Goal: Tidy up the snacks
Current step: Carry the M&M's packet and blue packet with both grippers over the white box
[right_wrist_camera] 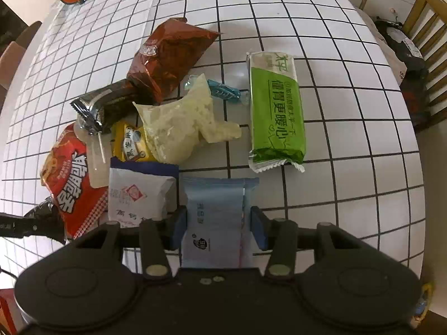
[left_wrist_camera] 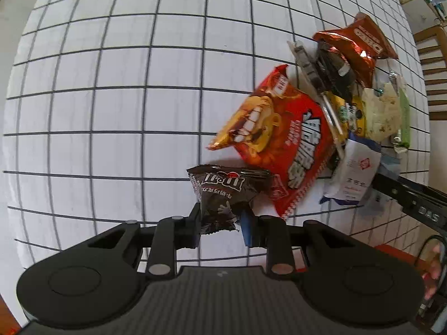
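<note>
Beside the red noodle-snack bag [left_wrist_camera: 282, 139], my left gripper [left_wrist_camera: 220, 224] pinches the M&M's pouch [left_wrist_camera: 223, 195] by its crinkly end: light, slippery. Right gripper [right_wrist_camera: 219, 223] clamps the soft pale-blue packet [right_wrist_camera: 215, 217] mid-body.

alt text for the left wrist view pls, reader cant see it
The left gripper is shut on a dark brown M&M's packet, seen from above a white tablecloth with a black grid. To the right lies a heap of snacks: a red noodle bag, a brown Oreo bag and a white packet.
</note>
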Tool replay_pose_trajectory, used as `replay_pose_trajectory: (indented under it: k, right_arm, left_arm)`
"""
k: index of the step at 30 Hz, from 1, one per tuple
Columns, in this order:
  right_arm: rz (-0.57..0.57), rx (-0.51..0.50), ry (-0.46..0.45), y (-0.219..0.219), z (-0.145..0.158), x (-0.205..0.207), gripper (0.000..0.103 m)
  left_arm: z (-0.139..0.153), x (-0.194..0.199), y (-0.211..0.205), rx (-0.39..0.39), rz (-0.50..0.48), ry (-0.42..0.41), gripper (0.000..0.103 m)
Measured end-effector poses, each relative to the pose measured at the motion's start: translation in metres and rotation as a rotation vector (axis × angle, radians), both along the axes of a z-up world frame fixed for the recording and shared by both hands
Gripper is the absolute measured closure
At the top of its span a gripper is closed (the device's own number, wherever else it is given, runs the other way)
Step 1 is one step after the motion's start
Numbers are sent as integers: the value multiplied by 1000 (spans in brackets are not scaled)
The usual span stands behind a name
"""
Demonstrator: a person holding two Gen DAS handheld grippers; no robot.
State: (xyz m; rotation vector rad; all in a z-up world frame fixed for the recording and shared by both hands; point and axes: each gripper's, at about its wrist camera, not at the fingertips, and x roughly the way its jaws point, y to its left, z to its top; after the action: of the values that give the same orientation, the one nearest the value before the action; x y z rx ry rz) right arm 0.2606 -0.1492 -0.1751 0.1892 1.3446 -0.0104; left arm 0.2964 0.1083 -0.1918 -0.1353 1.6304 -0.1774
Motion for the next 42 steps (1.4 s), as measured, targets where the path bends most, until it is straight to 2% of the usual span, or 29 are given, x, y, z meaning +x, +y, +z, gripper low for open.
replay_pose_trajectory:
  k: [10,23,33,42]
  right_arm:
    - [13,49,-62,1,31,-17,55]
    - [77,99,-206,3,97,-55,55]
    - [153,141,-248,-3,133,-104,55]
    - [247,153,-201,4,126,-145,55]
  left_arm:
    - [14,-5,25,11,53,-52,76]
    - [85,-31,25,-22,42,-216,76]
    - [143,-97,-4,-28,-61,-339,76]
    - [156,-158,-29,-16,-137,-371,76]
